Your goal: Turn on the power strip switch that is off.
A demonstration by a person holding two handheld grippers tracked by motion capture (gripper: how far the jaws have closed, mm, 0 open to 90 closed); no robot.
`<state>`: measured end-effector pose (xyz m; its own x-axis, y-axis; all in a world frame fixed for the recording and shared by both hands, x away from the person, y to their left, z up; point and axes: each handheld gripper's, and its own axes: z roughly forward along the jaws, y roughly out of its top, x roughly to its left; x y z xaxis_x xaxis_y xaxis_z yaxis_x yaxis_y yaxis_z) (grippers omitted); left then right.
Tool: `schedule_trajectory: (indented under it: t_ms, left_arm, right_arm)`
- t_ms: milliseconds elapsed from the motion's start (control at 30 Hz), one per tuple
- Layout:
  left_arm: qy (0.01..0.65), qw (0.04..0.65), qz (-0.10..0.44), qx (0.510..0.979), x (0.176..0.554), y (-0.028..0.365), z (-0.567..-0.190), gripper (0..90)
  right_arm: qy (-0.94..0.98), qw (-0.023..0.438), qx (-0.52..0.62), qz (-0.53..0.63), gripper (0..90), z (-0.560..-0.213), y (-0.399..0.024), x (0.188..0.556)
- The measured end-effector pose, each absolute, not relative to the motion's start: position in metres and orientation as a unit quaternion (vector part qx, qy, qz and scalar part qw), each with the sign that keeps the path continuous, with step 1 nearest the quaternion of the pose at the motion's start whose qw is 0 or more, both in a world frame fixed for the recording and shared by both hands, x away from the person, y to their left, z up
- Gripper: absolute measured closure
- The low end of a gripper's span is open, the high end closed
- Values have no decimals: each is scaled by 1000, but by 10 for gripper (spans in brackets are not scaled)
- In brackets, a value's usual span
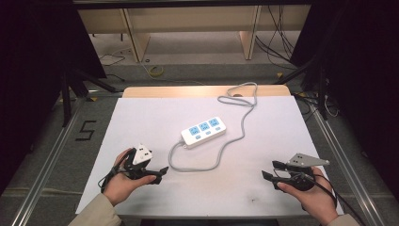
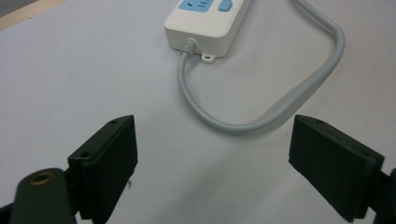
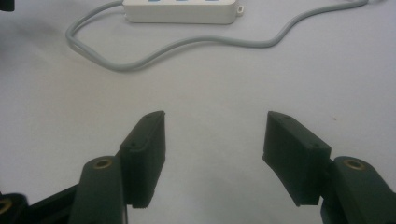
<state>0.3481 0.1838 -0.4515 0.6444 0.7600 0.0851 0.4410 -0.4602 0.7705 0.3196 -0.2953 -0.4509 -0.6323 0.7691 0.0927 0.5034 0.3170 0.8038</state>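
A white power strip (image 1: 203, 130) with three blue sockets lies near the middle of the white table (image 1: 141, 113). Its grey cable (image 1: 193, 168) loops toward me from its left end, then runs back right and off the far edge. My left gripper (image 1: 161, 173) is open at the front left, just left of the cable loop, with nothing between its jaws. The left gripper view has the strip's end (image 2: 205, 23) and the cable loop (image 2: 261, 123) ahead of the open left gripper (image 2: 212, 140). At the front right my right gripper (image 1: 269, 169) stands open and empty. Its view looks across bare sheet from the right gripper (image 3: 215, 126) to cable (image 3: 140, 63) and strip (image 3: 180, 11).
The table's wooden far edge (image 1: 188, 91) shows past the white sheet. Metal rails (image 1: 51, 155) flank the table on both sides. On the floor at the left is a "5" mark (image 1: 85, 130), and loose cables (image 1: 277, 42) lie farther back.
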Motion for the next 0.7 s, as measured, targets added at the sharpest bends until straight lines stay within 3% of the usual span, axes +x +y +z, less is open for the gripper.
schedule_trajectory:
  t_ms: [300,700]
  left_arm:
    - [363,371,215,827,348,184,-451,155]
    - [362,372,215,827,348,183,-452,156]
  right_arm:
    - [795,170,394,429,475,-447,-292,322]
    - [801,182,378,428,761,-443,-284,330]
